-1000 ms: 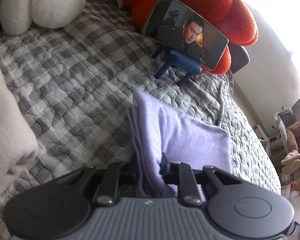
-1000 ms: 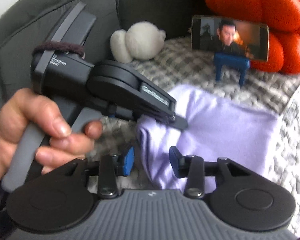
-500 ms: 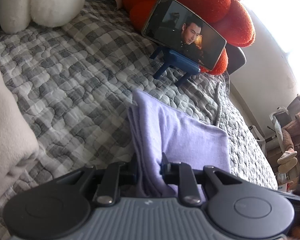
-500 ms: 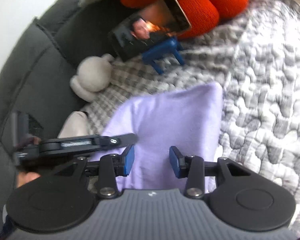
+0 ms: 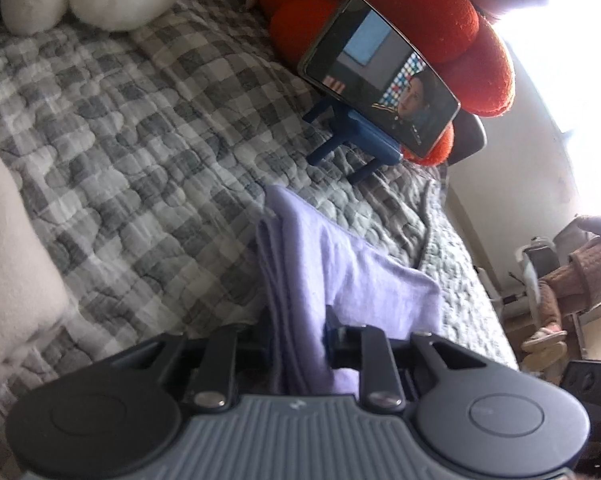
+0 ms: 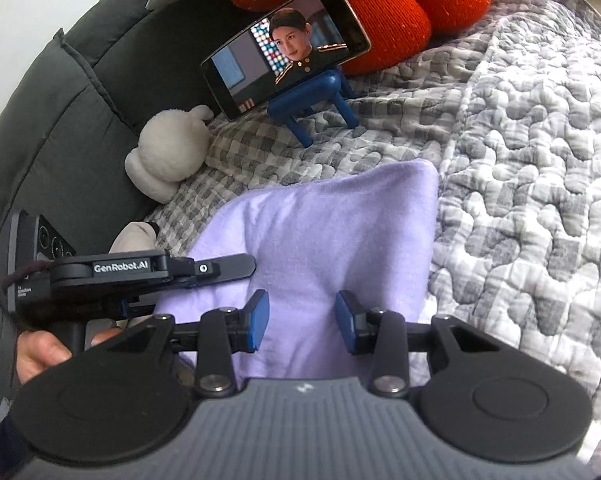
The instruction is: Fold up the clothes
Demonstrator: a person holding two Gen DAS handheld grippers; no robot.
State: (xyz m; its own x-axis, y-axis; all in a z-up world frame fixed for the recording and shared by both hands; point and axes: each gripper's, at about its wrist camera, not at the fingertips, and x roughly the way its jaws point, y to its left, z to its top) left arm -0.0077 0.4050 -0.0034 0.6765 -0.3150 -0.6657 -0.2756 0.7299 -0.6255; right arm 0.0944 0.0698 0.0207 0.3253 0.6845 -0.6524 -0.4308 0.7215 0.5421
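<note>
Left gripper (image 5: 296, 340) clamping lilac garment (image 5: 340, 280), right gripper (image 6: 302, 322) jaws closing, apart above it

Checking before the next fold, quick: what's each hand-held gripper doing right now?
Left hand-held gripper: shut on the folded lilac cloth.
Right hand-held gripper: open over the cloth, jaws just closing, gripping nothing.

The right gripper (image 6: 301, 322) now hovers over the lilac garment (image 6: 324, 240), apparently rolled level again, its jaws just closing slightly without pinching cloth.
</note>
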